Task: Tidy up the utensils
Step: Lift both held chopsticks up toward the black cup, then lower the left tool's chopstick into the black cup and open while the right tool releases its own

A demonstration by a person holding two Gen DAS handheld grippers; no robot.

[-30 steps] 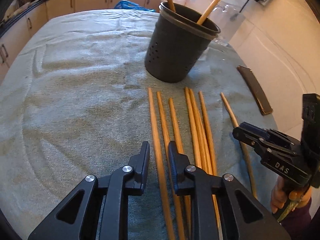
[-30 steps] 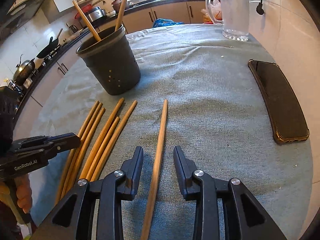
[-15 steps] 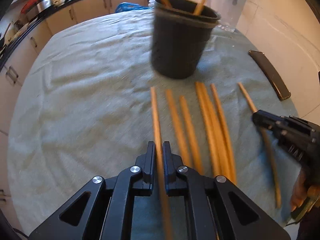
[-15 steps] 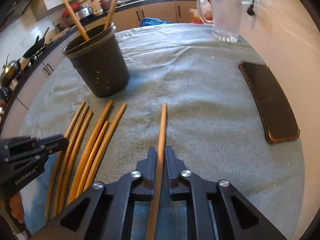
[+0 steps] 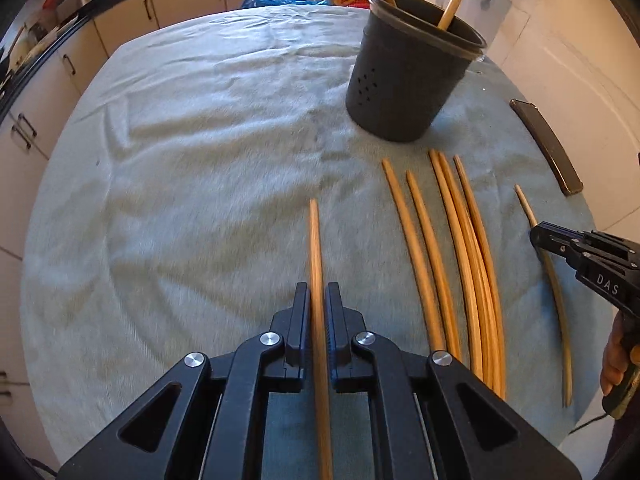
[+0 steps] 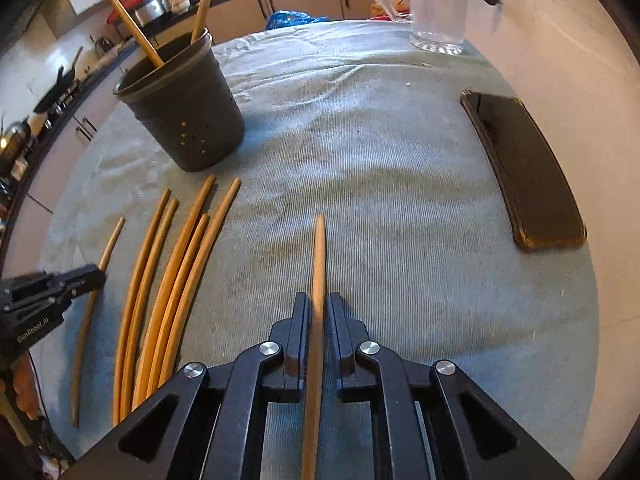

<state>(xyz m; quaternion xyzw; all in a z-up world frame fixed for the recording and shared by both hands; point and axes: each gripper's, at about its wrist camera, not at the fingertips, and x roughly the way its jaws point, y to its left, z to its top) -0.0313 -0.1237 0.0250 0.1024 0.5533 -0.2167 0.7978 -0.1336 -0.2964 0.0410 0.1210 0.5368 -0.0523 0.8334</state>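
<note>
My left gripper (image 5: 317,300) is shut on a wooden chopstick (image 5: 315,248) that points forward over the cloth. My right gripper (image 6: 318,310) is shut on another wooden chopstick (image 6: 319,256). Several loose chopsticks (image 5: 448,248) lie side by side on the cloth between the two grippers; they also show in the right wrist view (image 6: 176,276). A dark perforated utensil holder (image 5: 408,68) stands upright beyond them with two chopsticks in it; it also shows in the right wrist view (image 6: 184,108). The right gripper shows at the right edge of the left wrist view (image 5: 538,237).
A grey-green cloth (image 5: 192,152) covers the table. A dark phone (image 6: 524,176) lies near the right edge by the wall. A glass jug (image 6: 436,4) stands at the far end. Kitchen cabinets (image 5: 180,0) run behind the table.
Both grippers went from open around a chopstick to shut on it. The left-held and right-held chopsticks have lifted and shifted away from the row.
</note>
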